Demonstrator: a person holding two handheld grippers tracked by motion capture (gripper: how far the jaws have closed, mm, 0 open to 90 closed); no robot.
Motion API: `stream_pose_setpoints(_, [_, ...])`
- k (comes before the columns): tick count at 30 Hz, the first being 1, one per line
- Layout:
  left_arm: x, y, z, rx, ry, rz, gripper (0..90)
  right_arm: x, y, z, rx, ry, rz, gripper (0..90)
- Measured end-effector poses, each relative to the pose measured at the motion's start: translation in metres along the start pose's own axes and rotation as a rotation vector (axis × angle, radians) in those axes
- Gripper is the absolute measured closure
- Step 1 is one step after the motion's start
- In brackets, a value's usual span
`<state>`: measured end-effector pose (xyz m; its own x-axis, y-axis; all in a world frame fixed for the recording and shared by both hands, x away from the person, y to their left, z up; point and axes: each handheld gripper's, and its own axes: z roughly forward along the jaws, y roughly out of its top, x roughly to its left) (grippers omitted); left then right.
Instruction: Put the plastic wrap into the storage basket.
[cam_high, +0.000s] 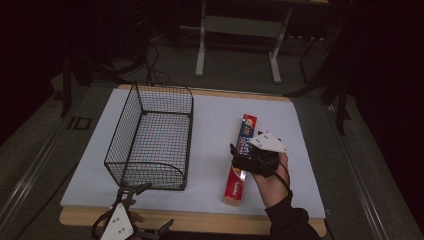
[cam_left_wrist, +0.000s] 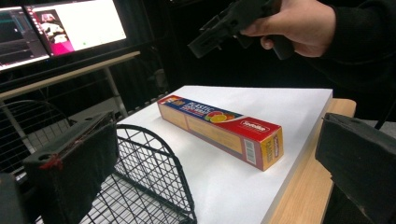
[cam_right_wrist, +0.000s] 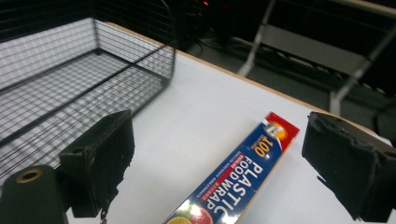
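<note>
Long rectangular cardboard box of plastic food wrap (cam_high: 241, 160), glossy blue top with red ends, lies flat on the matte white board (cam_high: 215, 125), right of the black wire-mesh basket (cam_high: 152, 137). Right gripper (cam_high: 239, 156) hovers above the box, foam-padded jaws spread, nothing between them. Left gripper (cam_high: 131, 196) at the basket's near rounded end, jaws apart, empty.

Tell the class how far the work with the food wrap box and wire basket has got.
Done: nothing shows as finished; the wire basket holds nothing. In hand: the right gripper hovers open above the plastic food wrap box, which lies flat on the white board. The left gripper waits open by the basket's near end. Left: probably gripping the box and placing it in the basket.
</note>
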<state>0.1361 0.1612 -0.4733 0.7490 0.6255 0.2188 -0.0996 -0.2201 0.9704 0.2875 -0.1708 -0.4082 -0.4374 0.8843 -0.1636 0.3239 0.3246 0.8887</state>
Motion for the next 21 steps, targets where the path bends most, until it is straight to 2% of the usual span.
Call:
stream_pose_setpoints(3, [0.0,0.0,0.0,-0.004,0.0,-0.001,0.1,-0.002,0.004,0.003,0.015,0.013,0.071,9.4])
stream_pose_setpoints(5, [0.0,0.0,-0.001,-0.005,-0.001,-0.002,0.1,-0.002,0.005,0.005,0.027,0.024,0.101,9.5])
stream_pose_setpoints(12, [-0.001,0.001,0.0,-0.004,-0.004,0.002,0.1,0.003,0.01,0.017,0.082,0.002,0.123,10.0])
stream_pose_setpoints(18, [-0.001,0.001,0.0,-0.003,-0.006,0.003,0.1,-0.005,0.008,0.042,0.161,-0.034,0.225,12.1])
stream_pose_setpoints(20, [-0.001,0.001,0.0,-0.003,-0.008,0.003,0.1,-0.007,0.007,0.051,0.187,-0.03,0.266,12.1])
stream_pose_setpoints(21, [-0.001,0.001,0.0,-0.005,-0.007,0.004,0.1,-0.007,0.006,0.055,0.2,-0.037,0.272,12.1])
